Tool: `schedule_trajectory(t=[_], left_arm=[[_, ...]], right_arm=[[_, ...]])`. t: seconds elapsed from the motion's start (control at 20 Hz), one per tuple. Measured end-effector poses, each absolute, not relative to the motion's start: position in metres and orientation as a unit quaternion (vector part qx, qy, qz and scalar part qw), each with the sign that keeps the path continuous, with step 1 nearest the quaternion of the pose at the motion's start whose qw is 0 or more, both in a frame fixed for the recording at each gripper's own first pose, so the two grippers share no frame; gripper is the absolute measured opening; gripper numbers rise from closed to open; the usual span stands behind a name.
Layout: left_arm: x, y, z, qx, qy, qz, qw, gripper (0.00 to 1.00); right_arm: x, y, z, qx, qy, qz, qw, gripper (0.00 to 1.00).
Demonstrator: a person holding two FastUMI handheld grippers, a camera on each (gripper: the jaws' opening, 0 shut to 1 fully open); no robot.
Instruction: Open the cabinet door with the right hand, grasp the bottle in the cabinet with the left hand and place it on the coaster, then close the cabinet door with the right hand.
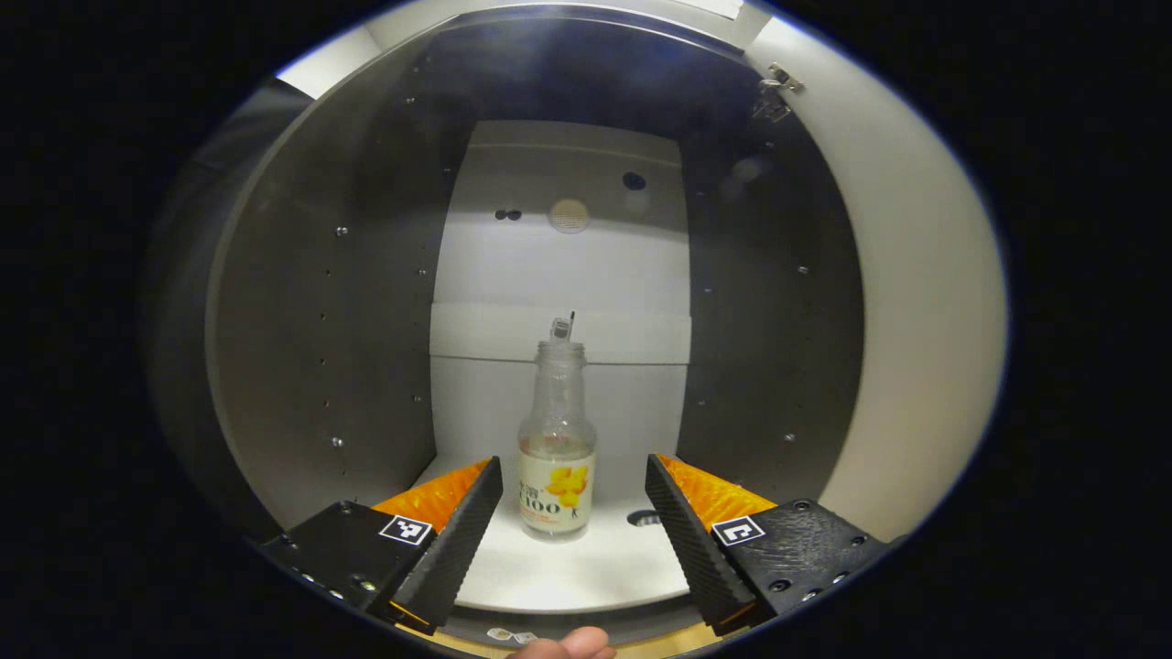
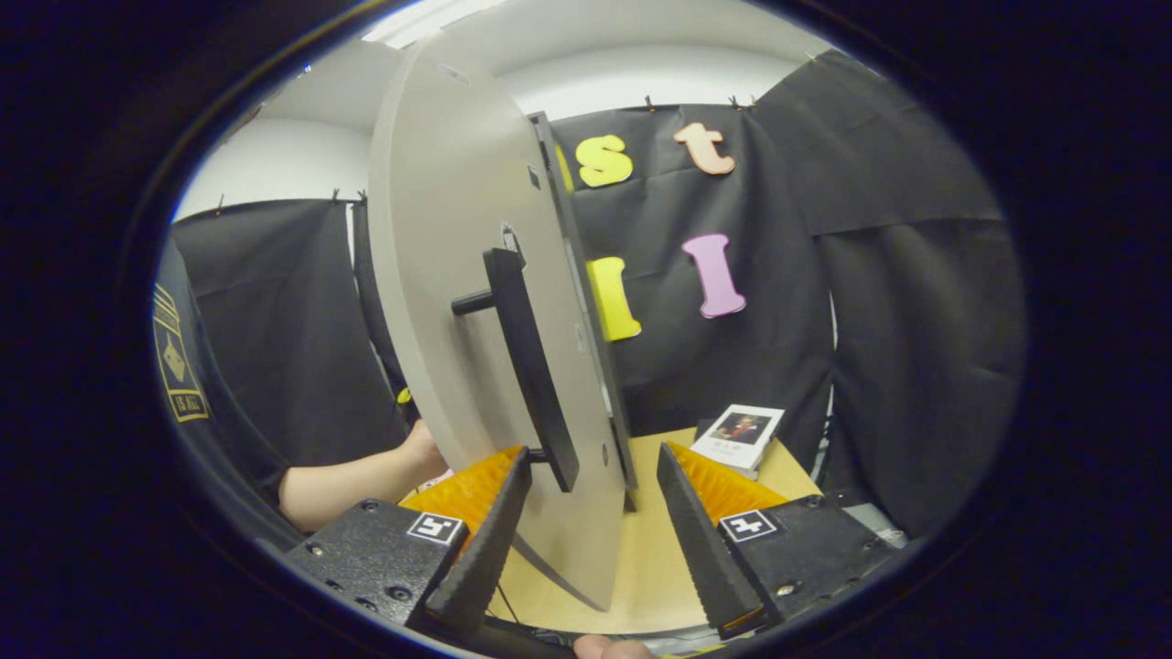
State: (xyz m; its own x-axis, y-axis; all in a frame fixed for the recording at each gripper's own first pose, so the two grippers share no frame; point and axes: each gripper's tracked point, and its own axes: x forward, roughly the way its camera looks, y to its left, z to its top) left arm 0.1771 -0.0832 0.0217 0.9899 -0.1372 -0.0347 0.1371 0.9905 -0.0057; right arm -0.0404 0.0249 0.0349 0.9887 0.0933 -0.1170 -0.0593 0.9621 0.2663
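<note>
A clear glass bottle (image 1: 556, 439) with a yellow-flowered label and no cap stands upright on the white cabinet floor (image 1: 586, 572), near the back. My left gripper (image 1: 574, 522) is open just inside the cabinet, its fingers on either side of the bottle's base but short of it, not touching. In the right gripper view the pale cabinet door (image 2: 458, 302) stands swung open, seen nearly edge-on, with its dark bar handle (image 2: 531, 366). My right gripper (image 2: 593, 513) is open, with the door's edge and the handle's lower end between its fingers.
The cabinet has dark side walls (image 1: 348, 320) and a white back panel (image 1: 563, 265). A wooden tabletop (image 2: 655, 558) lies under the door, with a small book (image 2: 740, 437) at its far edge. A person's forearm (image 2: 357, 480) reaches behind the door at left.
</note>
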Motion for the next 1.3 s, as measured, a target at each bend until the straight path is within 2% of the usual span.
schedule_trajectory(t=[0.25,0.4,0.5,0.55,0.6,0.65,0.75,0.8,0.85,1.05,1.1,1.3], left_arm=[[0.226,-0.067,0.041,0.024,-0.001,-0.030,0.999,0.95],[0.248,-0.075,0.041,0.011,0.000,-0.039,0.999,0.95],[0.258,-0.071,0.039,0.010,0.004,-0.025,1.000,0.95],[0.261,-0.071,0.040,0.002,-0.001,-0.022,1.000,0.84],[0.265,-0.069,0.042,-0.008,-0.007,-0.022,1.000,0.95],[0.267,-0.066,0.045,-0.010,-0.012,-0.014,1.000,1.00],[0.266,-0.056,0.048,0.005,-0.015,0.015,1.000,0.64],[0.267,-0.056,0.045,0.007,-0.012,0.014,1.000,0.47],[0.266,-0.057,0.045,0.009,-0.010,0.014,1.000,0.47],[0.257,-0.061,0.047,0.002,0.000,0.009,1.000,0.47],[0.247,-0.065,0.051,0.002,0.000,0.006,1.000,0.40],[0.219,-0.077,0.067,0.014,-0.008,-0.012,1.000,0.39]], right_arm=[[-0.042,0.003,0.029,0.168,0.056,-0.009,0.984,0.87],[-0.042,-0.003,0.024,0.171,0.062,-0.026,0.983,0.87],[-0.039,-0.005,0.020,0.178,0.070,-0.030,0.981,0.87],[-0.039,-0.005,0.017,0.184,0.074,-0.029,0.980,0.82],[-0.038,-0.005,0.018,0.185,0.074,-0.028,0.980,0.87],[-0.038,-0.007,0.019,0.182,0.075,-0.028,0.980,0.87],[-0.037,-0.011,0.017,0.175,0.074,-0.030,0.981,0.87],[-0.037,-0.012,0.017,0.177,0.074,-0.028,0.981,0.82],[-0.036,-0.012,0.016,0.182,0.074,-0.024,0.980,0.87],[-0.034,-0.014,0.015,0.180,0.074,-0.009,0.981,0.87],[-0.034,-0.015,0.015,0.181,0.074,-0.005,0.981,0.87],[-0.029,-0.014,0.005,0.182,0.092,0.015,0.979,0.87]])
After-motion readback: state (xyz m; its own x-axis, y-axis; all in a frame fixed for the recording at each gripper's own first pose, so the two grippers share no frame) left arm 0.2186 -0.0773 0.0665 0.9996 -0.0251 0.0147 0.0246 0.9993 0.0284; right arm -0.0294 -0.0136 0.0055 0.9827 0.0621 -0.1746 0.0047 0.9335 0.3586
